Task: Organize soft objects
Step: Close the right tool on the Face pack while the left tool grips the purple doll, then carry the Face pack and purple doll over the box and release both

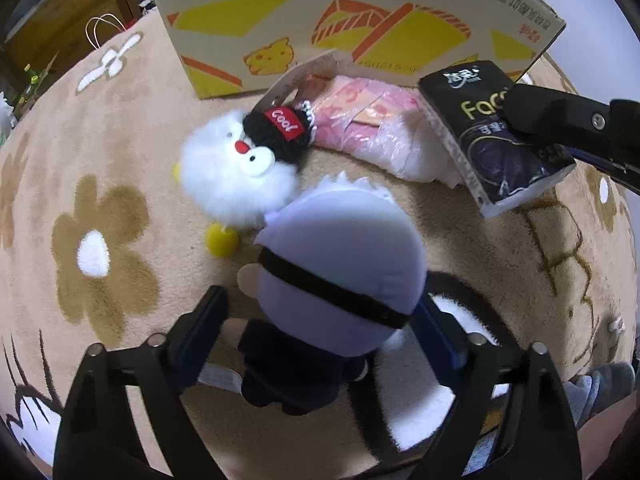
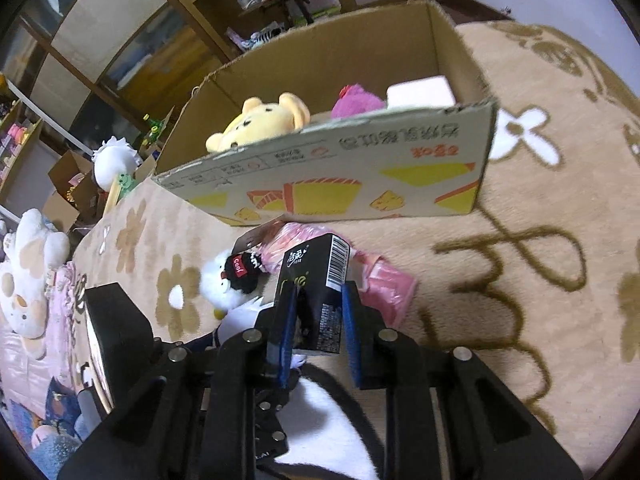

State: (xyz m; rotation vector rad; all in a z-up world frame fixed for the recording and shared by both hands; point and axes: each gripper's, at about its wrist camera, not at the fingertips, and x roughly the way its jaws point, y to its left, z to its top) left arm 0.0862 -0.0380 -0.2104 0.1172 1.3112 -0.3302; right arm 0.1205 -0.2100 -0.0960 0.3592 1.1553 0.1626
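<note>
A plush doll (image 1: 340,248) with a lavender head, black band and dark body lies on the beige flower rug (image 1: 100,240). My left gripper (image 1: 320,300) straddles its head from above; the right pad touches the head and the left pad stands just clear. A white fluffy plush (image 1: 236,168) in a black "Cool" cap lies beyond it, next to a pink wrapped pack (image 1: 368,128). My right gripper (image 2: 320,290) is shut on a black tissue pack (image 2: 316,292), lifted off the rug in front of the cardboard box (image 2: 360,168).
The open box holds a yellow bear plush (image 2: 260,120), a pink plush (image 2: 356,104) and a white pack (image 2: 420,90). Wooden shelves and smaller boxes stand behind it. A cream plush (image 2: 28,272) lies at the far left.
</note>
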